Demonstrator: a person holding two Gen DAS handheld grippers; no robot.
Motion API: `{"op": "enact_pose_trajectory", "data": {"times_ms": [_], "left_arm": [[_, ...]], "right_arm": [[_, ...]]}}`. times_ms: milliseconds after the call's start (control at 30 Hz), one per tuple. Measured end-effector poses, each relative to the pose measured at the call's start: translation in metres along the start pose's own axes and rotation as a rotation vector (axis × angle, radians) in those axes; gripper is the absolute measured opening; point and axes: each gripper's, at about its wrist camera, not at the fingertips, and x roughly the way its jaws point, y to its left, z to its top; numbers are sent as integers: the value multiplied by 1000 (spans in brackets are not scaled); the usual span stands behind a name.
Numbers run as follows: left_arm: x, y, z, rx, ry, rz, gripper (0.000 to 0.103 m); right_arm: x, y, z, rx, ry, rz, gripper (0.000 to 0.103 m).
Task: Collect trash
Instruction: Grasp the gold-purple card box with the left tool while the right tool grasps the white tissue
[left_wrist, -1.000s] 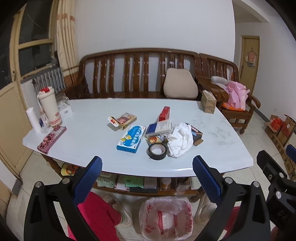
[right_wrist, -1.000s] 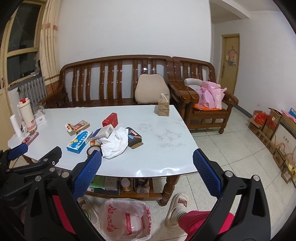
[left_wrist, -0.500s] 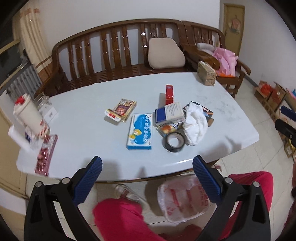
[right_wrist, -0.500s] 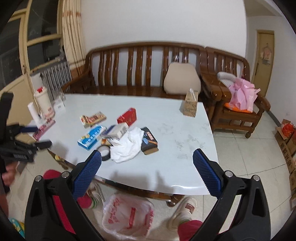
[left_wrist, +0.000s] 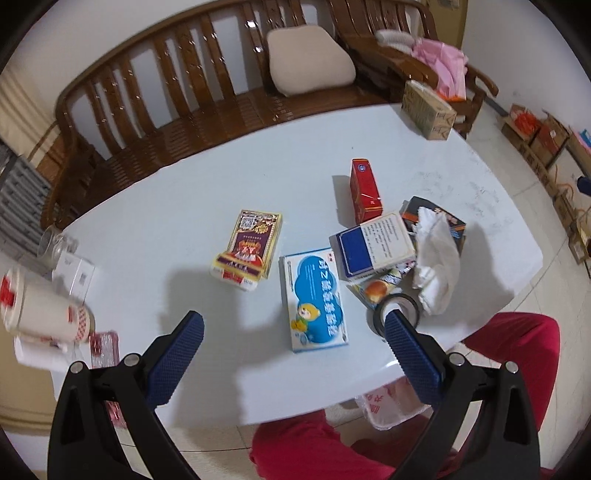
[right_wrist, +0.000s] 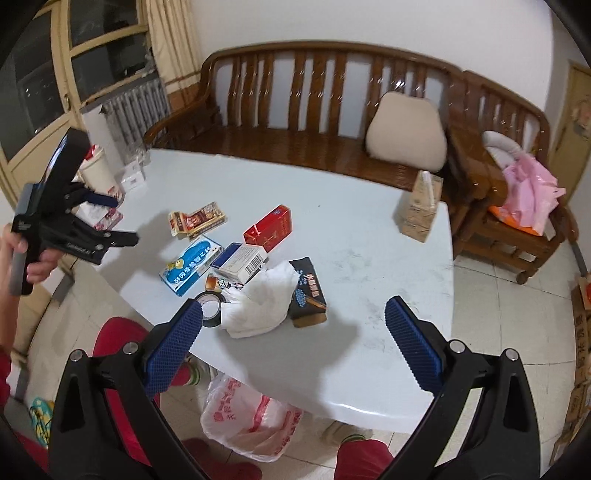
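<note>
A white table holds a litter of boxes: a blue-and-white box, a yellow box, a red box, a blue-white box, a black box, crumpled white tissue and a black tape roll. A white plastic bag with red print stands on the floor under the table's front edge. My left gripper is open and empty above the near edge; it also shows in the right wrist view. My right gripper is open and empty above the tissue.
A wooden bench with a beige cushion stands behind the table. A brown paper carton stands at the far right corner. A white cup and small items sit at the left end. Cardboard boxes line the right wall.
Both grippers have risen and tilted down over the table, moving in toward the boxes. Both stay open and empty.
</note>
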Motion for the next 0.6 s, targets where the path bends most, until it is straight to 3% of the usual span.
{"op": "enact_pose_trajectory", "data": {"times_ms": [233,600], "left_arm": [[43,3,37,80,76,25,96],[111,26,64,61,179,3,96]], "right_arm": [[41,8,21,-79,95,59,97],[109,27,11,-170,194,129,97]]}}
